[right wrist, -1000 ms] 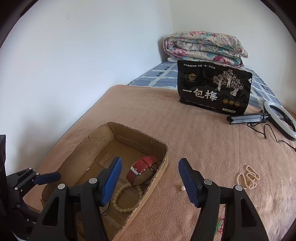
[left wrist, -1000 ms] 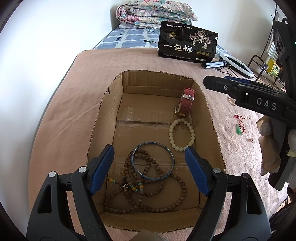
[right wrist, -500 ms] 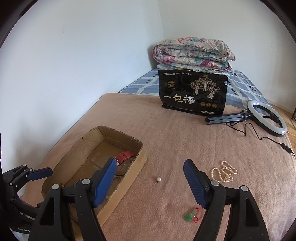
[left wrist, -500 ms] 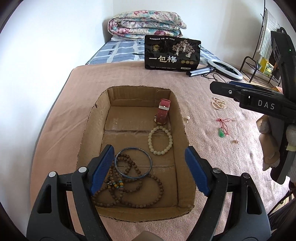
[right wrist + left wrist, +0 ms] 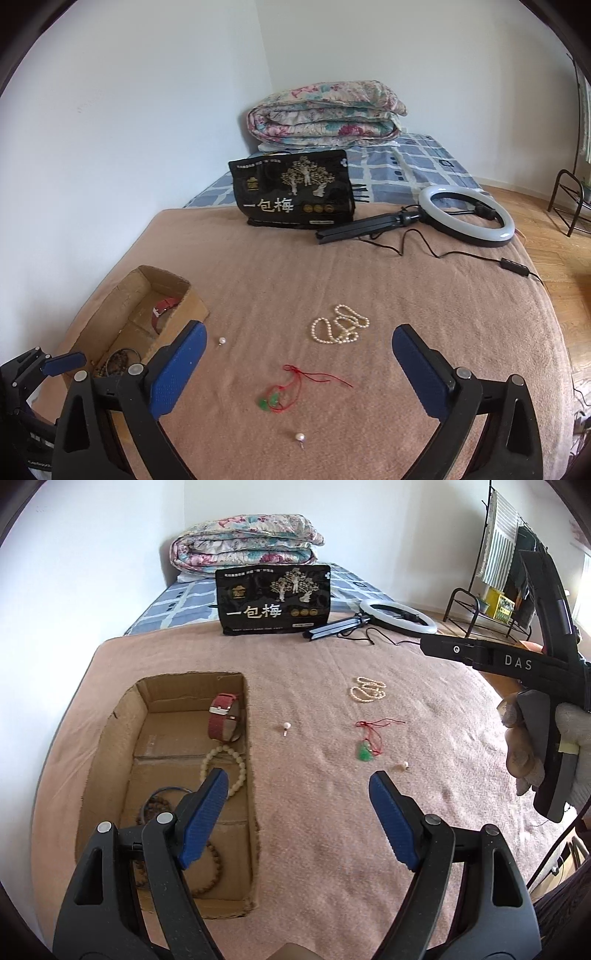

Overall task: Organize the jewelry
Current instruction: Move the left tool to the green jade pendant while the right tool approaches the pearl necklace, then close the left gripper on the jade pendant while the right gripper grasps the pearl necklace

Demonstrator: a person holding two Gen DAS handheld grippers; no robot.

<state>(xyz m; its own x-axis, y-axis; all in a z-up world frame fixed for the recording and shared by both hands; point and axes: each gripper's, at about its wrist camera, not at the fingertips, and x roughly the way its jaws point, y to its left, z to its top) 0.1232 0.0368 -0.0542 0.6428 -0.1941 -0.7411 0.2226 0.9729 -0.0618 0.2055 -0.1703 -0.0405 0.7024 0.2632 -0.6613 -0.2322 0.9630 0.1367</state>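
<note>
A cardboard box (image 5: 110, 734) (image 5: 192, 295) on the pink blanket holds a red watch (image 5: 221, 720), a pale bead bracelet (image 5: 221, 757), a dark bangle and brown beads. On the blanket lie a pearl necklace (image 5: 367, 690) (image 5: 340, 328), a green pendant on red cord (image 5: 365, 753) (image 5: 273, 400) and two pearl earrings (image 5: 286, 725) (image 5: 300, 437). My left gripper (image 5: 295, 812) is open and empty beside the box's right wall. My right gripper (image 5: 295, 369) is open and empty above the pendant.
A black snack bag (image 5: 295, 192), a ring light with tripod and cable (image 5: 465, 210) and a folded quilt (image 5: 325, 114) lie at the far end. A white wall runs along the left. A metal rack (image 5: 491, 602) stands at the right.
Both grippers have swung right, away from over the box toward the loose jewelry on the blanket. Both stay open and empty.
</note>
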